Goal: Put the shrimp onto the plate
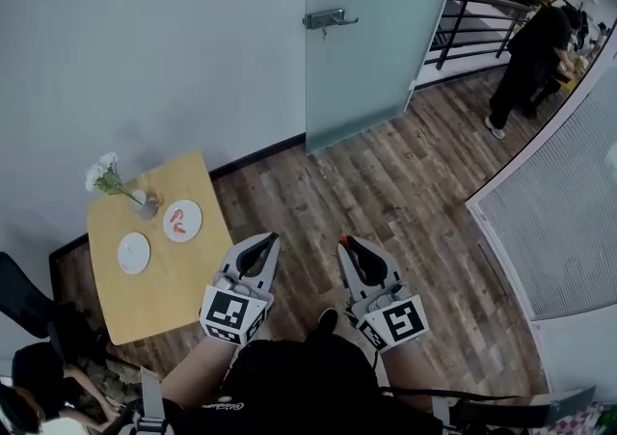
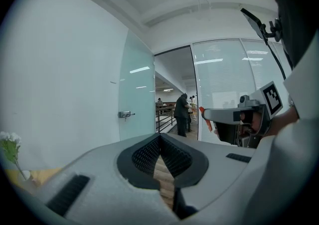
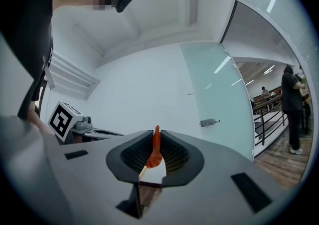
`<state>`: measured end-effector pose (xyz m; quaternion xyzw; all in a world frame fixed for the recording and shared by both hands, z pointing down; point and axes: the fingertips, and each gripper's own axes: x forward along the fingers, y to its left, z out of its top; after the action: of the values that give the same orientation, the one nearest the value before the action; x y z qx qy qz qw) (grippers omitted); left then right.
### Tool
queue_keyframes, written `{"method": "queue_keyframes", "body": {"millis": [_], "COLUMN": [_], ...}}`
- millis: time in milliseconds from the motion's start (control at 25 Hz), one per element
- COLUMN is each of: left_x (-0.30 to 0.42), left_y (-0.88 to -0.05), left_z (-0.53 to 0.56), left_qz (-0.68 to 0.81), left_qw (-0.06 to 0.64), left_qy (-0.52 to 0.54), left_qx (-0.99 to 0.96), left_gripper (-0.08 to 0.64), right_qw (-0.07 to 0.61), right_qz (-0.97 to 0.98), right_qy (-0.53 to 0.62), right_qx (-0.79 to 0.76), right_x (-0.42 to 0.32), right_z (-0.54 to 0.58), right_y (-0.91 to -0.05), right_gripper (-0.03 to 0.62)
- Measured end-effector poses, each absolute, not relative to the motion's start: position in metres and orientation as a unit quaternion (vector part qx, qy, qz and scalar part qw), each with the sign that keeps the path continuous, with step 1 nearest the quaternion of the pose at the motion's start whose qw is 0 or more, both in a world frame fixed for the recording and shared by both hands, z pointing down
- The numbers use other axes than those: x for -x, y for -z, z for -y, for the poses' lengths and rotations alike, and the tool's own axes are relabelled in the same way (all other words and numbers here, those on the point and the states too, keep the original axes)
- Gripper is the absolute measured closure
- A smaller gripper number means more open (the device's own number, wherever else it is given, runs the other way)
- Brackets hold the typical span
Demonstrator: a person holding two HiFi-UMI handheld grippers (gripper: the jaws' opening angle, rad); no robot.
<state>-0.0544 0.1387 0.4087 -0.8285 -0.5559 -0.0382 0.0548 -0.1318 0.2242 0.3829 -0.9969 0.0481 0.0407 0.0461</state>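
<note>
My right gripper (image 1: pixel 345 243) is shut on an orange-red shrimp (image 3: pixel 153 153), whose tail pokes up between the jaws; its red tip also shows in the left gripper view (image 2: pixel 202 112). My left gripper (image 1: pixel 273 237) is shut with nothing in it, its pads (image 2: pixel 149 154) meeting at the tip. Both are held at waist height over the wooden floor, right of the small yellow table (image 1: pixel 183 279). On the table a white plate (image 1: pixel 191 212) holds red shrimp (image 1: pixel 177 222). A second white plate (image 1: pixel 133 253) beside it is bare.
A vase of white flowers (image 1: pixel 145 203) stands at the table's far edge. A dark chair (image 1: pixel 19 298) sits left of the table. Ahead are a frosted glass door (image 1: pixel 376 28), a railing (image 1: pixel 472 23) and a person in black (image 1: pixel 525 67).
</note>
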Motion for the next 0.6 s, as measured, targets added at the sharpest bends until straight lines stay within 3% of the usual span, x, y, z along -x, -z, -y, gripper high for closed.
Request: {"method": "queue_keyframes", "body": {"millis": [320,600], "left_x": [0.027,-0.046], "left_y": [-0.399,-0.416], "left_z": [-0.196,-0.189], "left_qz": [0.532,0.469], "left_qw": [0.047,0.024], "left_qy": [0.021,0.025], "left_qx": [0.845,0.882], "left_gripper": [0.557,0.557], "right_qw": [0.034,0.014], "right_qz": [-0.073,-0.135], "right_qy": [-0.040,-0.032], "right_qx": [0.996,0.990], "right_x": [0.098,0.010], "right_z": [-0.287,-0.294], "right_y": [-0.379,-0.385], "right_gripper": [0.546,0.546]}}
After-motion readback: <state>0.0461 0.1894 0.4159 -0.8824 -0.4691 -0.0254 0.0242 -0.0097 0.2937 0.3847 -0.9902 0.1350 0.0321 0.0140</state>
